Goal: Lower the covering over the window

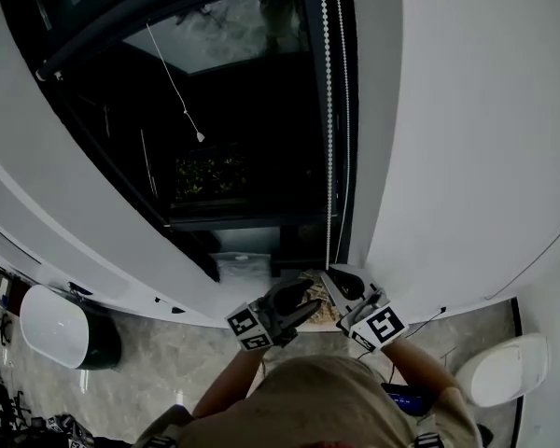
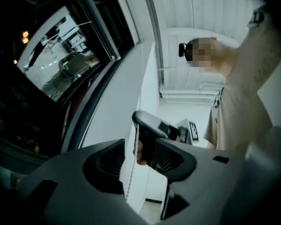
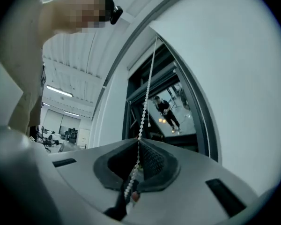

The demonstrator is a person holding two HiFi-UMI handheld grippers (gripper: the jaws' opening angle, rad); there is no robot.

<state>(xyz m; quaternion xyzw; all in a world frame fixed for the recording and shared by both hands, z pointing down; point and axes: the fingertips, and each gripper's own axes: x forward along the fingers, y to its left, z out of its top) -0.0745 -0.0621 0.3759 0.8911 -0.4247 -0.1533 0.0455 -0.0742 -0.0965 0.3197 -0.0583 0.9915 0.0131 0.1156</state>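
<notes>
The window (image 1: 233,147) is dark and bare, with no covering in sight over the glass, and the bead chain (image 1: 330,110) that drives it hangs down the frame's right edge beside the white wall (image 1: 467,138). The right gripper (image 3: 139,146) has its fingers pinched tight on that chain, while the left gripper (image 2: 138,149) sits just beside it, fingers well apart, a strand running between them untouched. This looks like hand-over-hand hauling, and the next move, I'd say, is for the left to close on its strand and draw down before the right lets go.
</notes>
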